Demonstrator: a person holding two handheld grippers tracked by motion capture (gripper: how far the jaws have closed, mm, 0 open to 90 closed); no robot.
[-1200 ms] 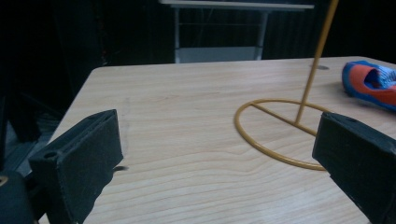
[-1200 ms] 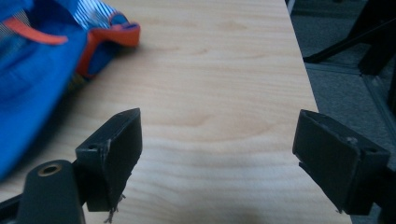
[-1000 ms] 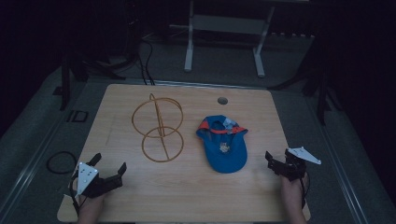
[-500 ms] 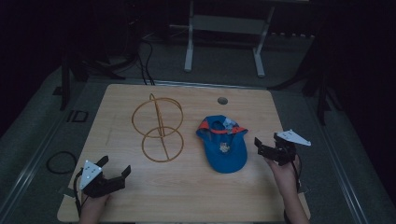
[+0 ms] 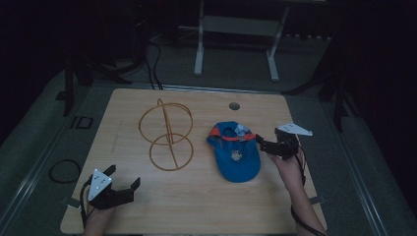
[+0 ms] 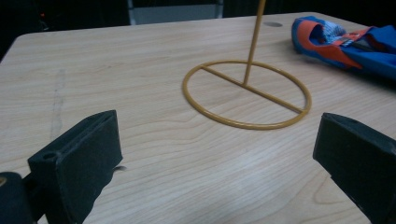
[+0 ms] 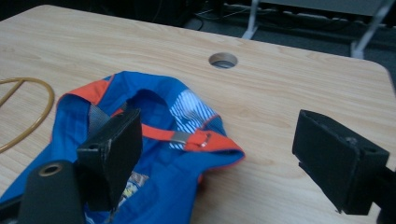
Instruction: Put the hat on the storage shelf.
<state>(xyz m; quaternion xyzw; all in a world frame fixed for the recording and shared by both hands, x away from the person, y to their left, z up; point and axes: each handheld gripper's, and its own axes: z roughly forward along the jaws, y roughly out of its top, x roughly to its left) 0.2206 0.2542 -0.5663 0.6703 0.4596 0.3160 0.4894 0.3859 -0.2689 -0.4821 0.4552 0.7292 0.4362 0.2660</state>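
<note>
A blue cap with orange trim point(image 5: 234, 151) lies flat on the wooden table point(image 5: 206, 206), right of centre. My right gripper point(image 5: 264, 144) hovers at the cap's right edge, open, its left jaw over the blue fabric point(image 7: 154, 177) near the orange strap point(image 7: 187, 138). A yellow wire stand point(image 5: 166, 132) made of rings and a post stands left of the cap; its base ring point(image 6: 246, 93) lies flat ahead of my left gripper point(image 5: 121, 178). The left gripper is open near the table's front left corner, with nothing between its jaws.
A round cable hole point(image 5: 234, 105) sits in the table near the far edge. A white metal frame point(image 5: 236, 29) stands on the floor beyond the table. A black cable loop point(image 5: 63, 171) lies on the floor at the left.
My right gripper has moved forward and left from the table's right edge up to the cap. The left gripper shifted slightly forward and right.
</note>
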